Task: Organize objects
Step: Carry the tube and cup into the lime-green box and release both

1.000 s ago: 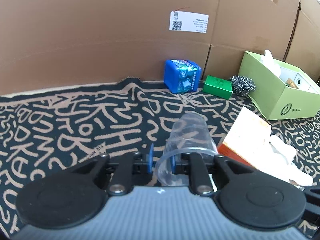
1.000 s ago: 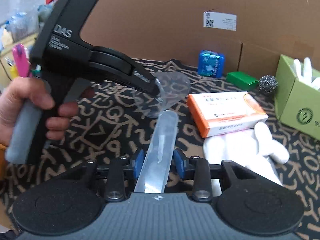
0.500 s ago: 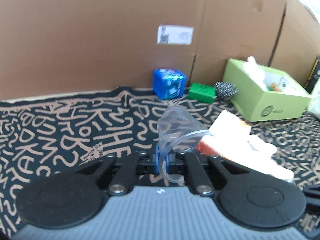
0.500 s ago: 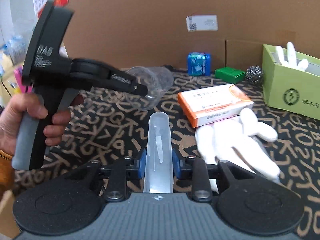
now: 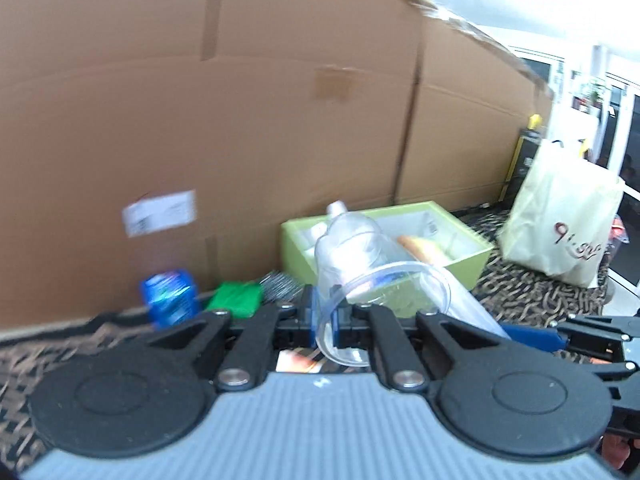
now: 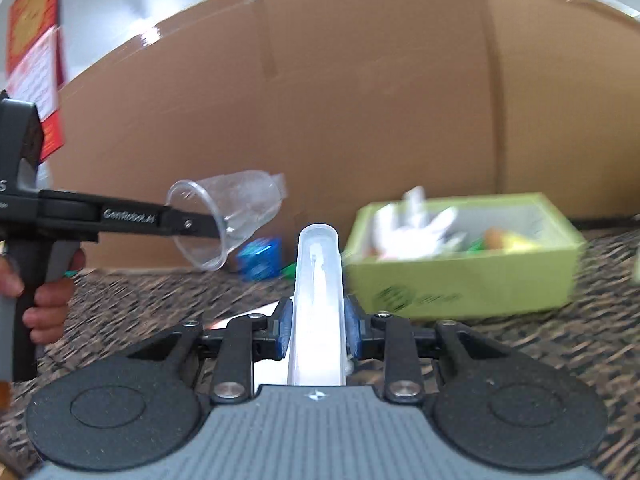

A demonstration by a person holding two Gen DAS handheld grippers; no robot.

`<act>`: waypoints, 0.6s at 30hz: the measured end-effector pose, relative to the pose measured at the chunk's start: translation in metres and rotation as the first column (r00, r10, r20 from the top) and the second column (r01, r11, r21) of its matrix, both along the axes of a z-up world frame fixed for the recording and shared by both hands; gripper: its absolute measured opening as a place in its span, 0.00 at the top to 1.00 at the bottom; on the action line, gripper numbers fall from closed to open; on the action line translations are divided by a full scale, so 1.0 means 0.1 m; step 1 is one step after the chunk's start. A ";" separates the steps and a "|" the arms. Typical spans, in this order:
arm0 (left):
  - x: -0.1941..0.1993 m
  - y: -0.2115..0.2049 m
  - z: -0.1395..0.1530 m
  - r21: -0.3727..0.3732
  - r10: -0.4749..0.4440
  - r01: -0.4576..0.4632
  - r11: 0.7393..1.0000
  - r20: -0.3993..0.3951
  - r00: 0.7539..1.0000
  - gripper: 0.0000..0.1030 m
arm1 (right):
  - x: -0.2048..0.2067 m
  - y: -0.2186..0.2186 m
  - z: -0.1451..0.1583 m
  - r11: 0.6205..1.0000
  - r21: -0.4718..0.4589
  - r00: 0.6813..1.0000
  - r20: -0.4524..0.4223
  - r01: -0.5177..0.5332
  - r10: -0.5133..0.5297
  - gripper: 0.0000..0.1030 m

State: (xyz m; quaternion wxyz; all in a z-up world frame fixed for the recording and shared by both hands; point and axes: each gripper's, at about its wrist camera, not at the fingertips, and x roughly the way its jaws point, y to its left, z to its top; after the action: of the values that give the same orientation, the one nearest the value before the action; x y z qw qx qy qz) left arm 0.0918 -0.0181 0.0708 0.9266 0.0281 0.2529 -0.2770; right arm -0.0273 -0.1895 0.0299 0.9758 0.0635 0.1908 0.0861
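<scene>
Clear plastic cup (image 5: 360,264) hangs pinched by its rim in the tightly closed left gripper (image 5: 323,322), lifted off the cloth. The right gripper (image 6: 316,326) clamps a translucent tube (image 6: 318,280). Blur smears the green box (image 6: 460,280) behind; its contents are unclear.

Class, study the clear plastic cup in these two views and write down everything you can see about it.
The clear plastic cup is thin, see-through and empty, with a rolled rim and a narrower base. It lies on its side in the air above the patterned cloth, its mouth toward the left tool, whose blue pads pinch the wall at the rim. Nothing else touches it. In the left wrist view its base points toward the green box.
</scene>
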 end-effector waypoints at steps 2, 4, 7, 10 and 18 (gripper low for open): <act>0.14 -0.27 0.05 0.002 -0.024 0.024 1.000 -0.006 1.000 0.94 | 0.06 -0.18 0.07 0.998 -0.012 0.998 0.019 0.062 -0.062 0.70; 0.28 -0.54 0.06 0.024 -0.027 0.028 0.999 -0.007 1.000 0.94 | 0.17 -0.36 0.12 0.994 -0.010 0.993 0.029 0.112 -0.111 0.70; 0.54 -0.90 -0.01 0.047 -0.025 0.027 0.999 -0.032 0.999 0.94 | 0.40 -0.62 0.16 0.984 -0.005 0.983 0.036 0.180 -0.180 0.70; 0.76 -1.21 -0.11 0.079 -0.007 0.010 0.997 -0.040 0.999 0.94 | 0.65 -0.83 0.17 0.974 0.006 0.974 0.031 0.226 -0.226 0.70; 1.26 -1.70 -0.42 0.135 0.008 0.002 0.991 -0.073 0.997 0.94 | 1.30 -1.17 0.00 0.961 0.051 0.962 -0.003 0.271 -0.271 0.70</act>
State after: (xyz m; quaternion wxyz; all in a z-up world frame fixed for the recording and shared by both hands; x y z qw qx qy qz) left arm 0.2176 -0.1882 0.0289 0.9131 0.0800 0.3047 -0.2589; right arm 0.1025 -0.3065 0.0301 0.9768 0.1137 0.1760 -0.0434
